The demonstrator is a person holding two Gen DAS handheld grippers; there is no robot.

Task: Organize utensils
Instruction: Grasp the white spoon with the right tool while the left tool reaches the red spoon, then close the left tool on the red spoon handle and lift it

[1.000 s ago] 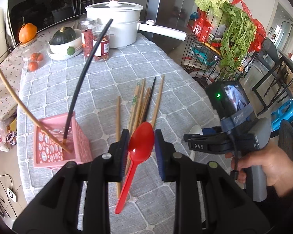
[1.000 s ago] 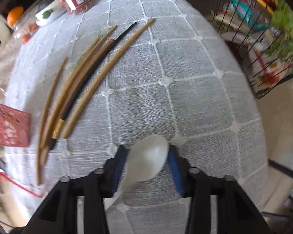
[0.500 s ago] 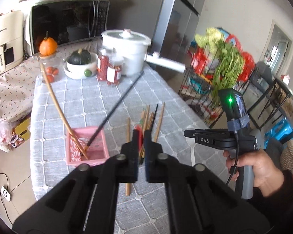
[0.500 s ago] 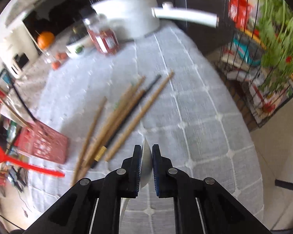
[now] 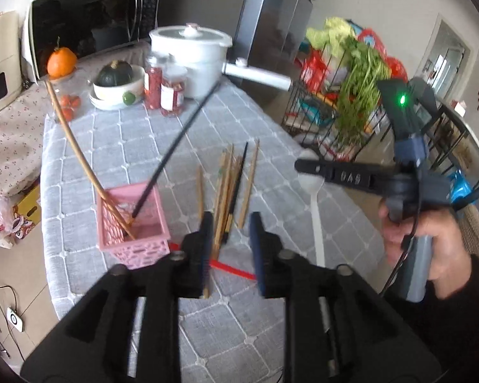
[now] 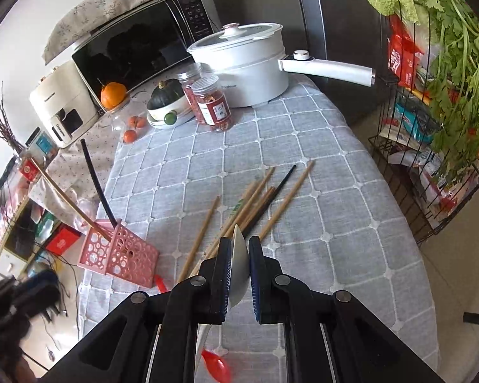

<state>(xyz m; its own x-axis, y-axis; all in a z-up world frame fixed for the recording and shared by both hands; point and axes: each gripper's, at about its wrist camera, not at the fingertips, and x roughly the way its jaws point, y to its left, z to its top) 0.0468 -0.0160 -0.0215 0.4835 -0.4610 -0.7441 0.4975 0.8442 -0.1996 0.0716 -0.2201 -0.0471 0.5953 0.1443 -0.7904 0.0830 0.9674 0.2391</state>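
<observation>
Jaws of the left gripper [image 5: 230,242] stand apart and grasp nothing. Beneath them a red spoon [image 5: 230,266] lies flat on the worktop [image 5: 118,146], its handle crossing the gap between the fingers. Just beyond the tips lies a loose bundle of chopsticks [image 5: 230,185]; to their left a pink basket [image 5: 132,226] sits near the worktop's left edge with two chopsticks leaning out of it. Bare cloth lies between the bundle and the jars [image 5: 164,91] at the far end. To the right, the right gripper [image 5: 303,166] hangs over the worktop's right edge with a white spoon [image 5: 314,198] hanging handle-down.

From the right wrist, the right gripper's [image 6: 239,265] jaws are clenched on the white spoon's [image 6: 239,268] bowl, above the near ends of the chopsticks [image 6: 255,204]. The basket [image 6: 121,253] sits at the left edge, the red spoon [image 6: 215,364] below the jaws. Open cloth stretches to the right edge.
</observation>
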